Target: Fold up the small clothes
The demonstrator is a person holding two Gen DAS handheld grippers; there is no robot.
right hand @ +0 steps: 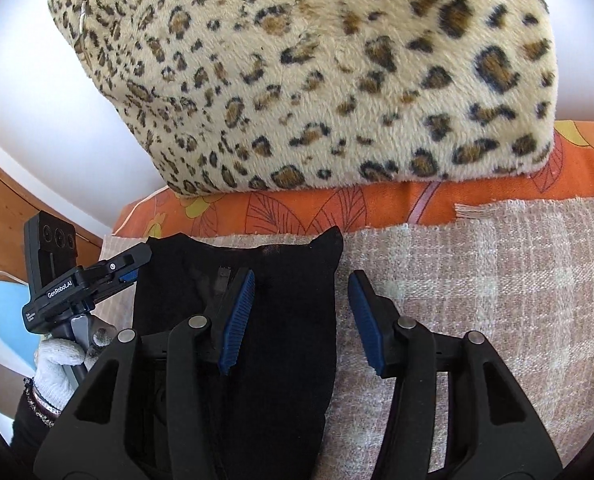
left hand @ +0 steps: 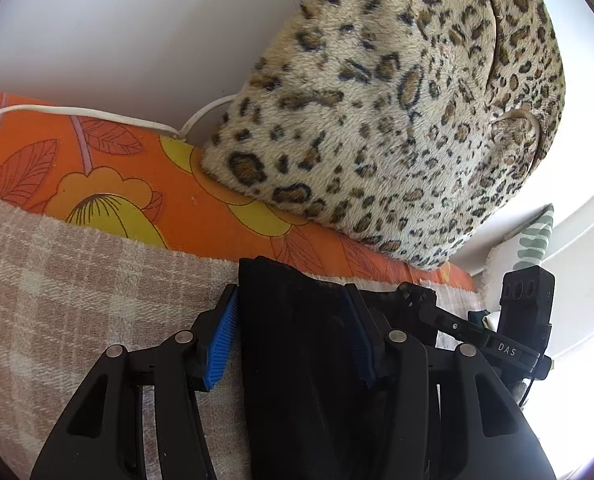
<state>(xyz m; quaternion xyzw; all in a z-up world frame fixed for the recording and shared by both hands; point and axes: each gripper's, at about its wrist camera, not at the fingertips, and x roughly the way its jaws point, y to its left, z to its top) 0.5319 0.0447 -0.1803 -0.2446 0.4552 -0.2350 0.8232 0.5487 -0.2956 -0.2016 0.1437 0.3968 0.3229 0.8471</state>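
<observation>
Currently, my left tool (left hand: 293,332) holds a fold of the black garment (left hand: 297,360) between its blue pads. My right tool (right hand: 301,320) stands partly open over that garment's right edge, pads not pressing. Garment lies on the checked blanket (right hand: 497,280); leopard-print cushion (right hand: 317,80) beyond, on orange floral sheet (left hand: 137,200).

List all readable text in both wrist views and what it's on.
"DAS": on the right gripper, printed on its black body, seen from the left wrist view.
"GenRobot.AI": on the left gripper, printed on its black body, seen from the right wrist view.
Small white print below "GenRobot.AI": too small to read.
Nothing else carries text.
</observation>
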